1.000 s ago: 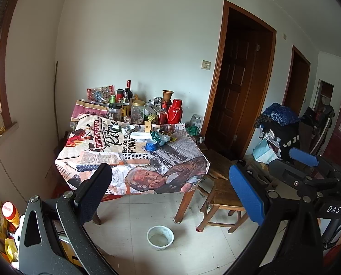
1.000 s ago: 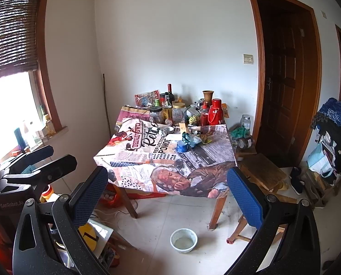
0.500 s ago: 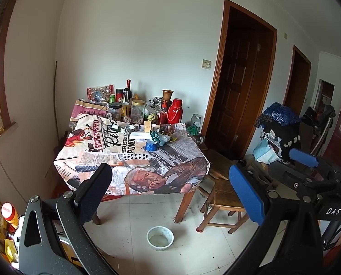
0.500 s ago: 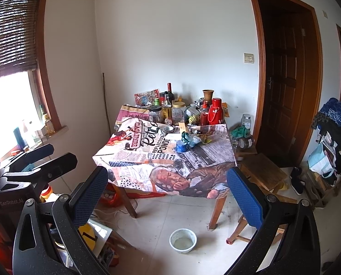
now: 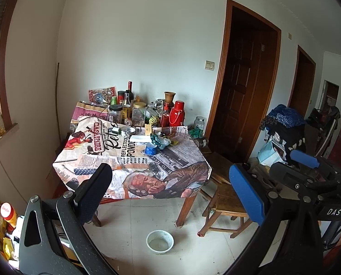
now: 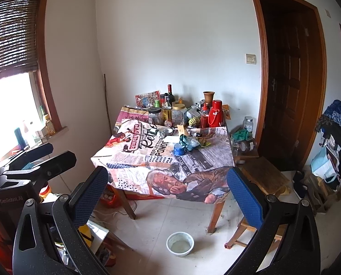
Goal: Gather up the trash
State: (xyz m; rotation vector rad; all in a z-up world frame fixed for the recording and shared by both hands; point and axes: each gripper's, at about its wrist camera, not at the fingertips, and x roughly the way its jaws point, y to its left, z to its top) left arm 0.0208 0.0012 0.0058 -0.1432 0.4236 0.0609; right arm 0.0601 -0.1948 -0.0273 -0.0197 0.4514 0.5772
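Both the left gripper (image 5: 170, 183) and right gripper (image 6: 167, 183) hang released well short of the tabletop (image 6: 207, 158), so they'd best close in squarely on the crumpled wrappers (image 6: 188, 142) mid-table.

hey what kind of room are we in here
Most likely a lived-in dining or kitchen corner of a home: a table with a newspaper-print cloth, crowded with bottles and jars, a wooden stool beside it, and a bowl on the tiled floor.

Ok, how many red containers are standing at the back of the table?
2: a red thermos flask at the back right corner, and a red sauce bottle touching its left side. The crowd of jars and bottles beside them may hide more.
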